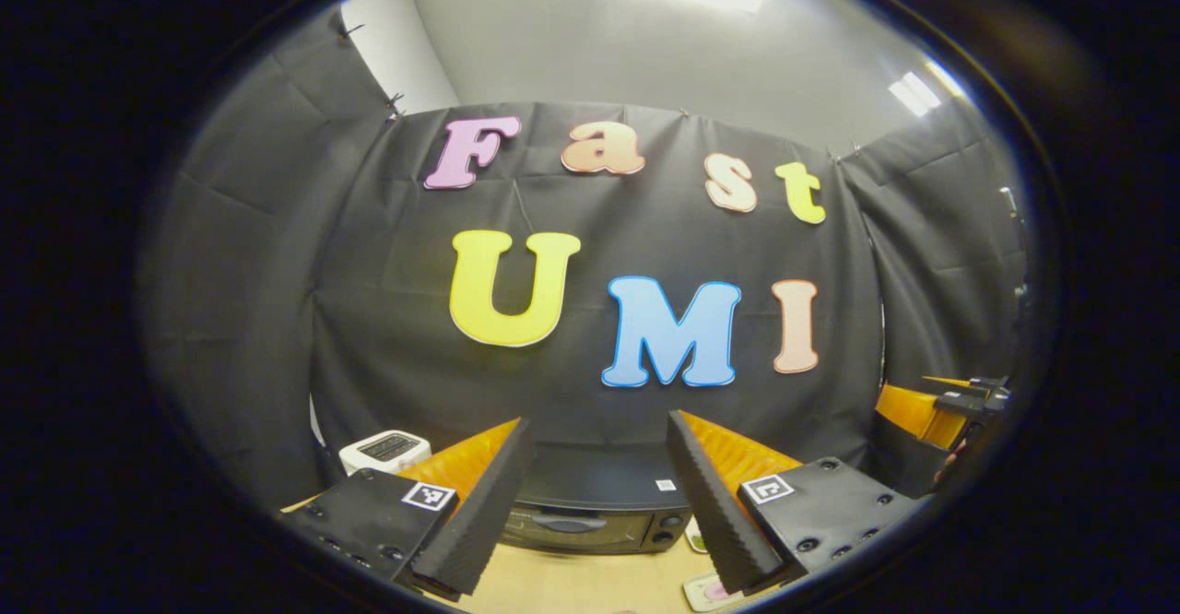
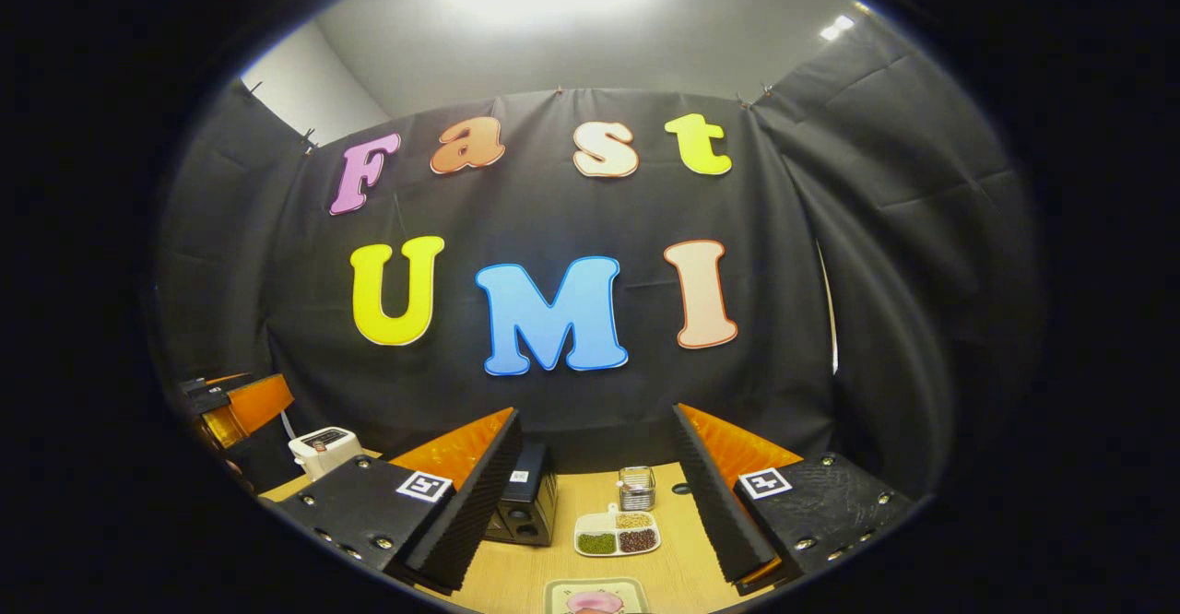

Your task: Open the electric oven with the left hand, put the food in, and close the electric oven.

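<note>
at the desk's far edge we see the electric oven (image 1: 590,514) — door closed; both our left gripper (image 1: 597,494) and right gripper (image 2: 595,494) hang above with jaws apart, and the food plate (image 2: 595,597) sits at the near edge.

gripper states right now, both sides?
Left gripper: open, holding nothing, aimed at the electric oven.
Right gripper: open, holding nothing, above the table.
</note>
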`<state>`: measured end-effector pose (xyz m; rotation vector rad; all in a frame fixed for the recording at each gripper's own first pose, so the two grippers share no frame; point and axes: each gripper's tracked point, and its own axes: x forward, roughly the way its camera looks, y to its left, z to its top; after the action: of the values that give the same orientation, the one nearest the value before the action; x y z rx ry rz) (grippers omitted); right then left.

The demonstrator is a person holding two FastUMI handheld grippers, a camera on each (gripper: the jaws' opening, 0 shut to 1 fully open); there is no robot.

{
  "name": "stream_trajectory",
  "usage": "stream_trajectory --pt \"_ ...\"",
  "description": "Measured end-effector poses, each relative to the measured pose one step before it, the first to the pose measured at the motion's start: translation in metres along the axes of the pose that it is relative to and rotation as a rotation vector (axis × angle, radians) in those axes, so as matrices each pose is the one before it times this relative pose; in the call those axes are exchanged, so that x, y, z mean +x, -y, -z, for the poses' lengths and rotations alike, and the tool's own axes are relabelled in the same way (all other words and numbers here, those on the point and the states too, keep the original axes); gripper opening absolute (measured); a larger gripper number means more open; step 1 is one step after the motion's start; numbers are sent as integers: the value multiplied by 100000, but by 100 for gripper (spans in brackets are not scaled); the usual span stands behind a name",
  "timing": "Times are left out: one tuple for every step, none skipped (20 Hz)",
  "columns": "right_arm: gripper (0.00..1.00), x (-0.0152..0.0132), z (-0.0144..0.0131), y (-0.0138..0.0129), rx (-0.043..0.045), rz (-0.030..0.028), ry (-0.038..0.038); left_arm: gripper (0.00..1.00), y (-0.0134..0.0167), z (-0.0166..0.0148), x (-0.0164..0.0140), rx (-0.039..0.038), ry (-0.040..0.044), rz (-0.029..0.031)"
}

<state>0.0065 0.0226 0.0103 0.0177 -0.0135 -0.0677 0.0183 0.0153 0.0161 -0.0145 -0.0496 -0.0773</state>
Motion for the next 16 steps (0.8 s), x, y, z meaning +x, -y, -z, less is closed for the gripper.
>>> stream_trajectory --pt "97 -28 -40 28 -142 767 -6 96 -127 -2 166 -227 269 509" --pt "97 13 -172 -38 -5 429 432 97 -186 -209 -23 -148 679 110" --pt "97 98 -185 47 -335 318 569 97 -111 205 -51 -203 131 217" --pt "97 77 3 303 -578 1057 381 100 -16 130 32 -254 -521 150" --pt "97 60 -97 196 -45 656 339 100 88 120 63 -374 -721 605" --pt "97 1 -87 -87 205 160 265 97 127 164 -32 -149 -395 439" --pt "97 52 -20 -24 -2 -89 22 97 76 -64 18 173 189 332" --pt "97 73 189 -9 -271 -241 -175 97 105 134 168 544 -374 362" --pt "97 171 141 -11 -383 -124 -564 100 89 157 94 976 -590 125" --pt "98 60 178 -17 -29 -220 -592 100 110 263 345 1111 -935 446" --pt "98 86 179 -49 208 -334 -461 100 146 251 217 705 -1042 491" --pt "98 32 168 -13 203 -65 -409 100 14 577 461 389 -1065 12" --pt "98 48 128 53 24 -5 -421 100 8 394 370 49 -792 -201" --pt "98 -45 239 70 -63 38 -347 100 -53 453 418 65 -685 24" --pt "98 -73 137 71 -50 52 -373 100 -11 922 718 439 -1792 286" --pt "98 -134 351 13 154 -202 -621 100 33 937 686 246 -2459 959"
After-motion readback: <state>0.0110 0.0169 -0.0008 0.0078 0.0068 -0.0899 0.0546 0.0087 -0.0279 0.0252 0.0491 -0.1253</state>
